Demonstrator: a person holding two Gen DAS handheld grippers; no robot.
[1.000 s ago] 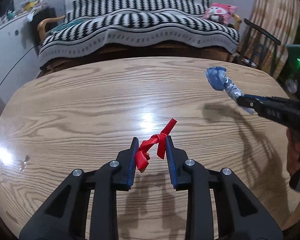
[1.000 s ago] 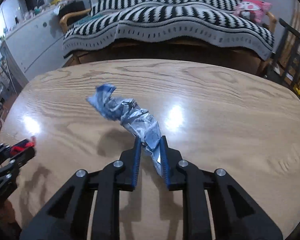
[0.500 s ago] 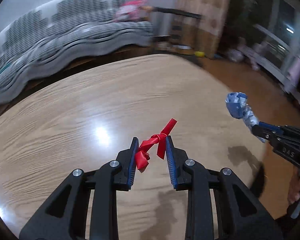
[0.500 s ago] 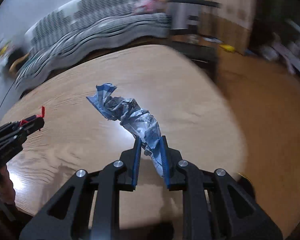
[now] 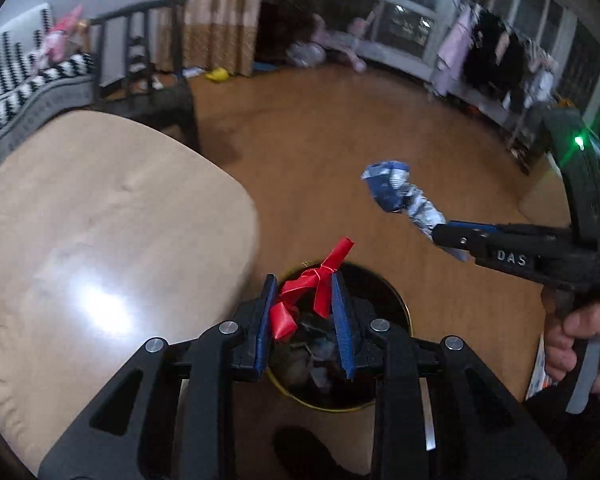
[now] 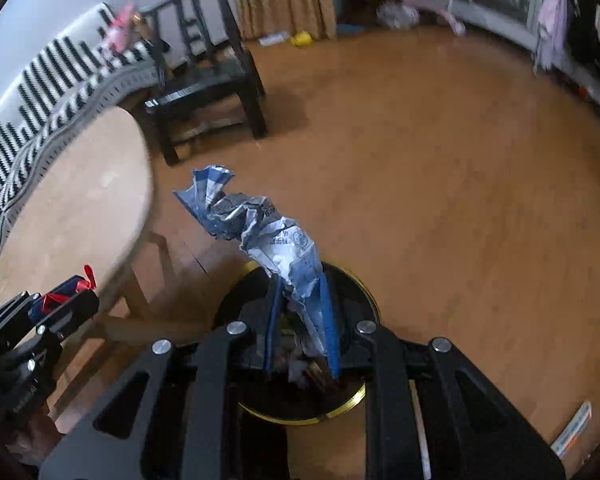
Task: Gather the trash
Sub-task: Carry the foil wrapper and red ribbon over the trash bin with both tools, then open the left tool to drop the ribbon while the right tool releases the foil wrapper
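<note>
Left gripper (image 5: pixel 304 312) grips the red ribbon (image 5: pixel 314 292); right gripper (image 6: pixel 300 320) grips the crumpled wrapper (image 6: pixel 260 228). Both hang above the open bin (image 6: pixel 362 400), the wrapper's long axis tilting up-left of it.

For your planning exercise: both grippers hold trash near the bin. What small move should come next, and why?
Probably open the left gripper: its red ribbon hangs over the open trash bin, so it should drop in. The right gripper, holding the crumpled blue wrapper, could follow.

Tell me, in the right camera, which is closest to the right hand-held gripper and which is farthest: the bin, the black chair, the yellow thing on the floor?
1. Bin: right beneath the right hand-held gripper.
2. Black chair: across the floor, upper left.
3. Yellow thing: by the curtain, at the far wall.
</note>
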